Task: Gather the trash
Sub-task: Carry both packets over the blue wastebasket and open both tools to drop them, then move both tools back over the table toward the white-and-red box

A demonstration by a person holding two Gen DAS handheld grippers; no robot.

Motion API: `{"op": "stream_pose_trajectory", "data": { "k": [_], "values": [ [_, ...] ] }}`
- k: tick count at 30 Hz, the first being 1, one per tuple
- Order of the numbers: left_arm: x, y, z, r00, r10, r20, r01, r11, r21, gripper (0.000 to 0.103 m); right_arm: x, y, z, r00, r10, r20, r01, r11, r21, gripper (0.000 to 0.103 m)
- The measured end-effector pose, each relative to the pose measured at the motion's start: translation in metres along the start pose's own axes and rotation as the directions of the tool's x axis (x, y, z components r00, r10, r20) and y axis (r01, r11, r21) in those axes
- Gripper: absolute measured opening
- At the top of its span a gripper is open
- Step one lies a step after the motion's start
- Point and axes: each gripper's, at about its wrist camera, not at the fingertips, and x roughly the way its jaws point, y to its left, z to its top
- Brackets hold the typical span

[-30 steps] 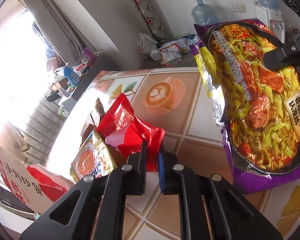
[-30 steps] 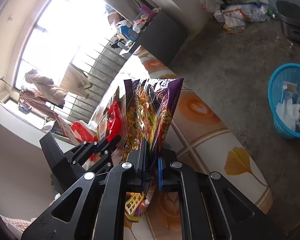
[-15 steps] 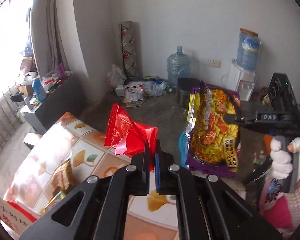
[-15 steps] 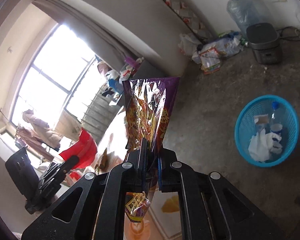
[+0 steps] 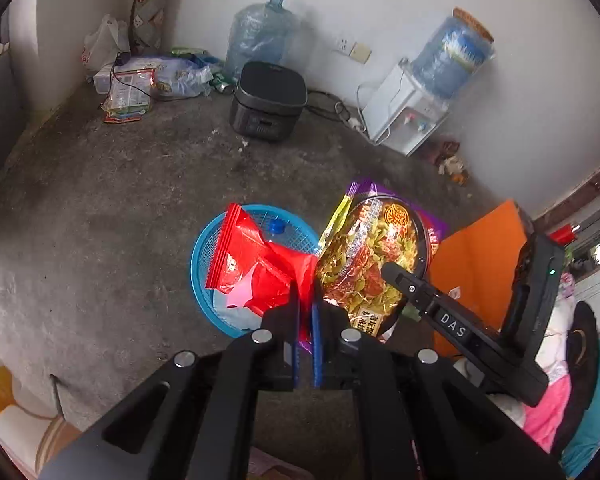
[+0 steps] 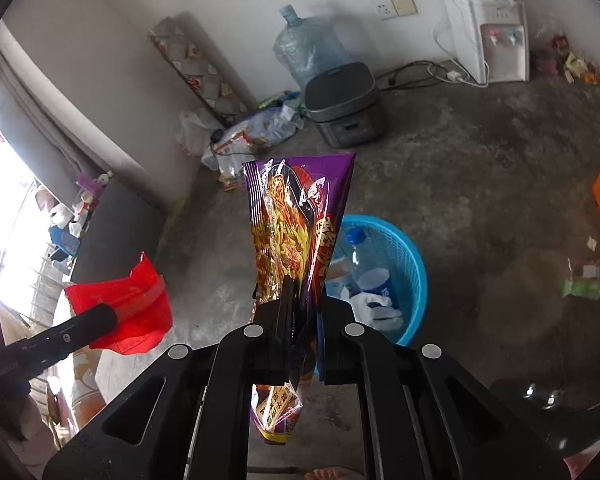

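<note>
My left gripper point(image 5: 306, 312) is shut on a crumpled red wrapper point(image 5: 256, 268), which hangs above a blue basket point(image 5: 204, 248) on the floor. To its right my right gripper point(image 5: 388, 270) holds a purple noodle packet point(image 5: 376, 256) beside the basket. In the right wrist view the right gripper point(image 6: 304, 304) is shut on the purple noodle packet point(image 6: 296, 220), with the blue basket point(image 6: 404, 256) just behind and below it; a water bottle point(image 6: 366, 268) and white paper lie inside. The left gripper point(image 6: 104, 316) with the red wrapper point(image 6: 128, 312) shows at the left.
A dark rice cooker point(image 5: 268, 100), a water jug point(image 5: 260, 36) and a white water dispenser point(image 5: 408, 116) stand along the far wall. Bags and packets point(image 5: 140, 84) lie in the corner. An orange board point(image 5: 480, 264) stands at the right. The patterned table edge point(image 5: 4, 396) shows at lower left.
Both grippers swung away from the patterned table toward the floor, carrying the red wrapper and the purple packet. The blue basket now lies right under and behind them.
</note>
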Motion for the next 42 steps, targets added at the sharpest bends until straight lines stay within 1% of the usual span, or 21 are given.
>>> {"op": "stream_pose_trajectory", "data": {
  "k": [3,4,5,6,8,9,10,11,12,14,17,22,25,27,32,36,37,39,41,42],
  "values": [
    [0.049,-0.004,0.010,0.998,0.016,-0.065,-0.015,1.000,0.019,0.006,0.029,-0.011,0.001,0.999,-0.038,-0.032,0.039,0.999,0.030,0.011],
    [0.061,-0.004,0.014,0.997,0.031,-0.070,-0.029,0.999,0.021,0.008,0.039,-0.014,0.001,0.997,-0.055,-0.045,0.056,0.998,0.038,0.012],
    [0.071,0.000,0.014,0.997,0.043,-0.072,-0.041,0.999,0.022,0.015,0.051,-0.017,0.002,0.996,-0.065,-0.059,0.068,0.997,0.043,0.014],
    [0.082,0.003,0.016,0.996,0.047,-0.081,-0.045,0.999,0.020,0.028,0.062,-0.018,0.002,0.994,-0.075,-0.074,0.079,0.996,0.050,0.017],
    [0.097,0.011,0.018,0.994,0.054,-0.092,-0.054,0.999,-0.003,0.038,0.084,-0.029,0.000,0.991,-0.074,-0.109,0.085,0.992,0.095,0.037],
    [0.100,0.014,0.019,0.994,0.065,-0.088,-0.066,0.998,-0.011,0.040,0.098,-0.035,-0.002,0.987,-0.068,-0.144,0.085,0.990,0.114,0.041],
    [0.101,0.017,0.018,0.994,0.082,-0.077,-0.084,0.996,-0.015,0.041,0.110,-0.040,-0.003,0.980,-0.088,-0.177,0.111,0.986,0.126,0.043],
    [0.101,0.022,0.016,0.994,0.093,-0.065,-0.095,0.995,-0.020,0.044,0.118,-0.045,-0.006,0.974,-0.109,-0.199,0.138,0.981,0.136,0.047],
    [0.100,0.024,0.015,0.994,0.090,-0.057,-0.091,0.995,-0.029,0.046,0.125,-0.050,-0.010,0.970,-0.112,-0.218,0.146,0.978,0.149,0.049],
    [0.094,0.030,0.012,0.996,0.080,-0.048,-0.082,0.996,-0.042,0.046,0.133,-0.056,-0.017,0.963,-0.120,-0.243,0.164,0.972,0.167,0.050],
    [0.081,0.035,0.013,0.997,0.077,-0.018,-0.077,0.996,-0.041,0.046,0.129,-0.063,-0.022,0.965,-0.110,-0.238,0.159,0.967,0.200,0.052],
    [0.045,0.037,0.014,0.997,0.061,0.048,-0.058,0.997,-0.057,0.046,0.107,-0.066,-0.021,0.979,-0.093,-0.179,0.132,0.966,0.220,0.052],
    [0.012,0.032,0.011,0.993,0.044,0.109,-0.039,0.998,-0.053,0.046,0.091,-0.061,-0.018,0.988,-0.082,-0.132,0.109,0.971,0.211,0.052],
    [-0.014,0.028,0.006,0.988,0.047,0.150,-0.040,0.998,-0.048,0.047,0.081,-0.054,-0.013,0.992,-0.061,-0.107,0.082,0.975,0.205,0.052],
    [-0.086,0.019,-0.021,0.958,0.092,0.273,-0.085,0.996,-0.038,0.052,0.051,-0.023,-0.007,0.999,-0.001,-0.041,0.006,0.992,0.124,0.052],
    [-0.141,0.017,-0.056,0.922,0.149,0.357,-0.146,0.989,-0.035,0.056,0.014,0.011,-0.009,0.999,0.051,0.018,-0.052,0.998,0.031,0.058],
    [-0.154,0.018,-0.066,0.910,0.167,0.380,-0.163,0.986,-0.043,0.056,0.005,0.019,-0.010,0.997,0.065,0.029,-0.065,0.998,0.010,0.060],
    [-0.179,0.022,-0.088,0.880,0.219,0.420,-0.212,0.975,-0.064,0.056,-0.013,0.035,-0.011,0.996,0.082,0.042,-0.081,0.996,-0.026,0.061],
    [-0.202,0.022,-0.109,0.842,0.296,0.451,-0.295,0.953,-0.074,0.056,-0.032,0.054,-0.014,0.992,0.108,0.060,-0.104,0.992,-0.067,0.063],
    [-0.212,0.023,-0.119,0.823,0.336,0.459,-0.344,0.936,-0.068,0.056,-0.041,0.065,-0.017,0.991,0.119,0.067,-0.112,0.989,-0.099,0.064]
  ]
}}
